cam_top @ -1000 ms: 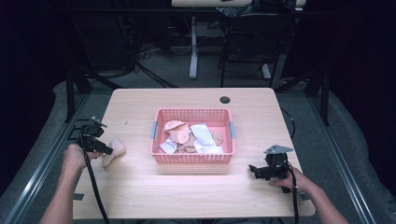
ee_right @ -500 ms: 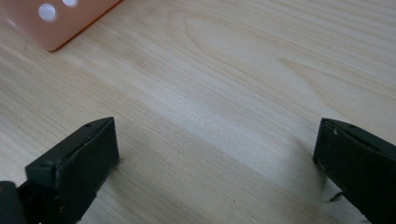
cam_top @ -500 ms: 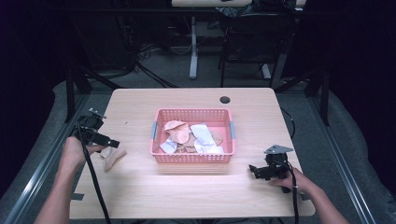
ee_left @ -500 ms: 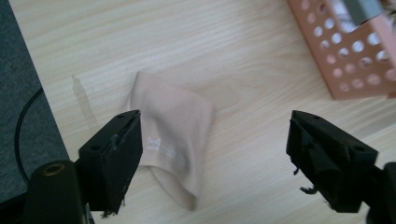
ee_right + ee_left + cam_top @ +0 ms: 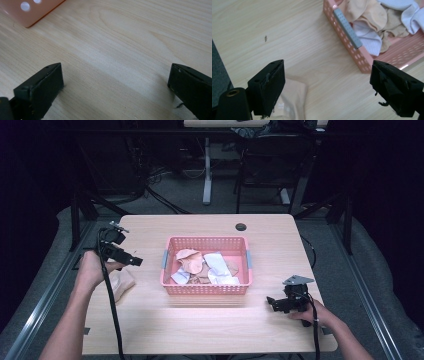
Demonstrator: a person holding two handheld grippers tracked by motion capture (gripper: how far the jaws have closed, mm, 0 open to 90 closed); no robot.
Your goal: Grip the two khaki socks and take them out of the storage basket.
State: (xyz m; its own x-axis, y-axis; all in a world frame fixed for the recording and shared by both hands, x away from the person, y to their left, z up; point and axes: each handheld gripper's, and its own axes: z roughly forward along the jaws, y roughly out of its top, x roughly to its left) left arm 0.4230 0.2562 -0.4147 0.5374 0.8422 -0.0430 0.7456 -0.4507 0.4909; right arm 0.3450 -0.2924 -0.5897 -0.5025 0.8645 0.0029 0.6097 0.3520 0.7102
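Left gripper (image 5: 131, 260) lifted off the table (image 5: 210, 330) since a second ago, jaws just spread wide with nothing between them — peach sock (image 5: 120, 284) released, now lying flat on the near-left of the table, apart from the pink basket (image 5: 206, 289). More socks (image 5: 202, 267) left in the basket at centre. Right gripper (image 5: 274, 304) resting near-right, jaws wide and bare. Likely one sock unloaded — next reach into the basket.

Pale matt wood-grain bench (image 5: 280, 250); perforated pink plastic basket (image 5: 207, 289); soft cloth socks (image 5: 190, 260); beige cloth sock (image 5: 121, 282).
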